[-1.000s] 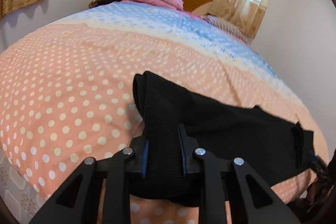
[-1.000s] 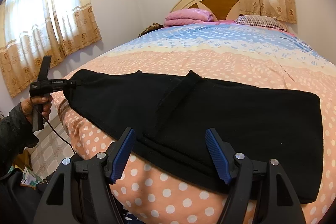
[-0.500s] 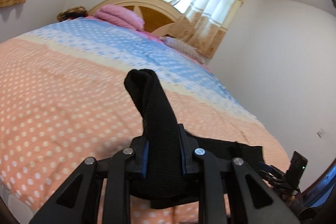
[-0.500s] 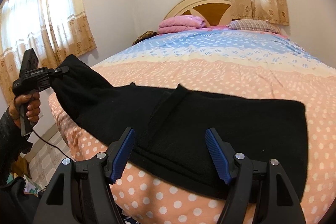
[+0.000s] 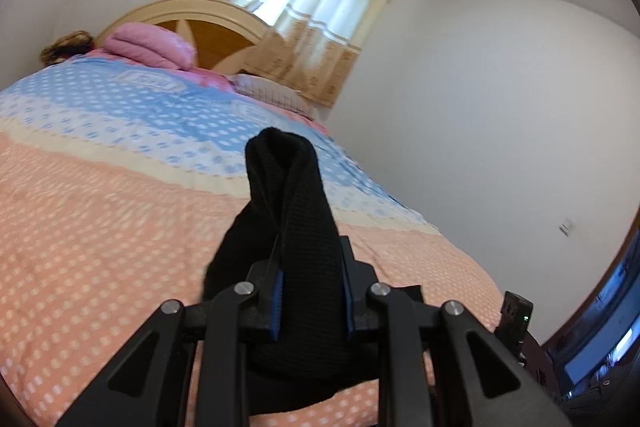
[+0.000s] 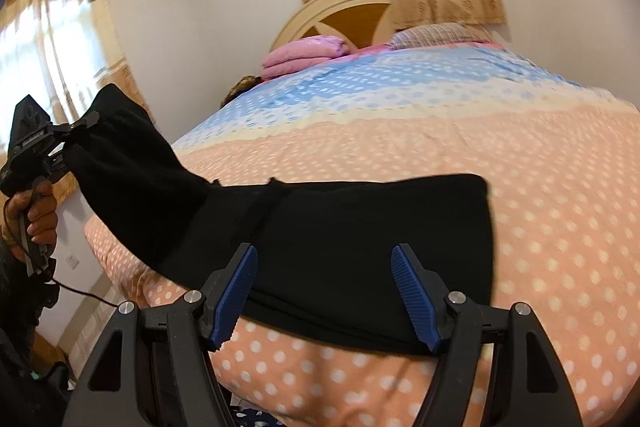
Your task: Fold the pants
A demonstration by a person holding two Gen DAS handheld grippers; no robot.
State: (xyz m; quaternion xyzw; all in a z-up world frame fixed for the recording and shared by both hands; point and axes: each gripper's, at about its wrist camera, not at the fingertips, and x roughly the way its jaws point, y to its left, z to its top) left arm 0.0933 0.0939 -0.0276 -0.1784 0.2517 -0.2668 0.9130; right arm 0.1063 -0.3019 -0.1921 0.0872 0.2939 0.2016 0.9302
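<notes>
Black pants (image 6: 360, 243) lie across the near edge of the polka-dot bed (image 6: 500, 155). My left gripper (image 5: 310, 301) is shut on one end of the pants (image 5: 288, 211) and holds it raised above the bed; this shows at the left of the right wrist view (image 6: 68, 143), where the cloth slopes down from it to the mattress. My right gripper (image 6: 326, 289) is open and empty, its blue pads on either side of the flat part of the pants near the bed's front edge, just above the cloth.
Pink folded bedding (image 6: 304, 55) and a pillow (image 6: 432, 33) lie by the wooden headboard (image 6: 348, 11). Curtained windows (image 5: 304, 11) are behind the bed and on the left wall. A white wall (image 5: 500, 127) runs along the bed's right side.
My left gripper has lifted its end of the pants up off the bed. My right gripper has moved closer over the flat part and stays open.
</notes>
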